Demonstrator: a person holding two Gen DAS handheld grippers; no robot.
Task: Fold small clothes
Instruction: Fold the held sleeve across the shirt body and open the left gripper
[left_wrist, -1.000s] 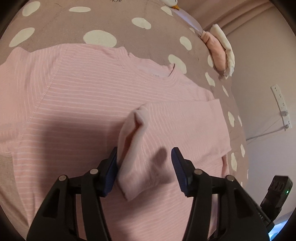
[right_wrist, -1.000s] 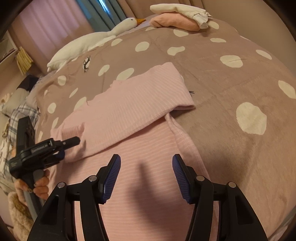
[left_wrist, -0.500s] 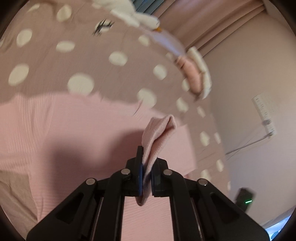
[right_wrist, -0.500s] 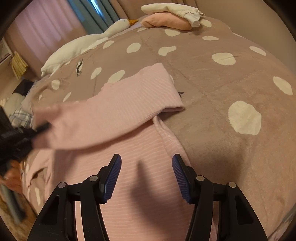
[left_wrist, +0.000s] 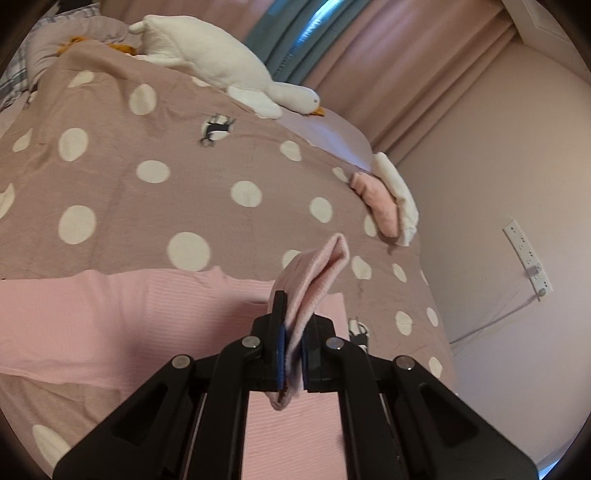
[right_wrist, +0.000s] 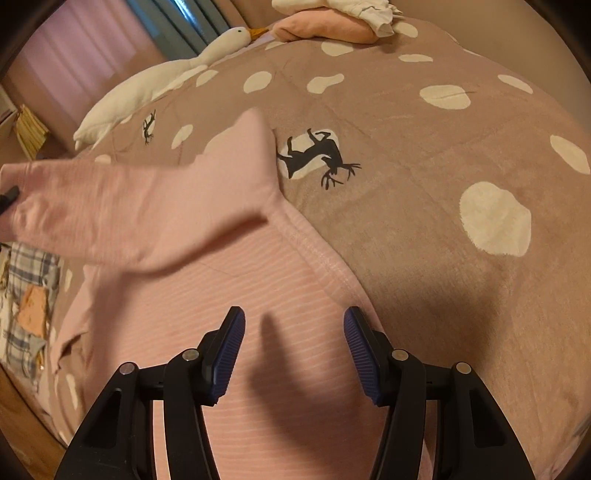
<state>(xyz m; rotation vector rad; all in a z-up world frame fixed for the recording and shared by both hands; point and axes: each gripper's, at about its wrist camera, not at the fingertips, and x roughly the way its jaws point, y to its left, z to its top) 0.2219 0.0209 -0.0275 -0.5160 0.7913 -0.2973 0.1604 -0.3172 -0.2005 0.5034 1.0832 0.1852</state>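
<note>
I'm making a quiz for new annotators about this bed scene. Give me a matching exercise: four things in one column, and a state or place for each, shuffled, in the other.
Things:
1. left claw
2. right claw
3. plush goose
4. pink sleeve

States:
A. open, holding nothing
B. lifted off the bedspread
C. shut on the sleeve cuff
D. lying at the far side of the bed

Pairs: 1-C, 2-A, 3-D, 4-B

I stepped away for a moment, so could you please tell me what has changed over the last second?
The left gripper closed its jaws on the cuff of the pink sleeve, which a second ago lay loose between them, and lifted it off the pink striped top; the sleeve now hangs stretched above the body, uncovering a deer print on the blanket. The right gripper stayed open over the top's lower part.
</note>
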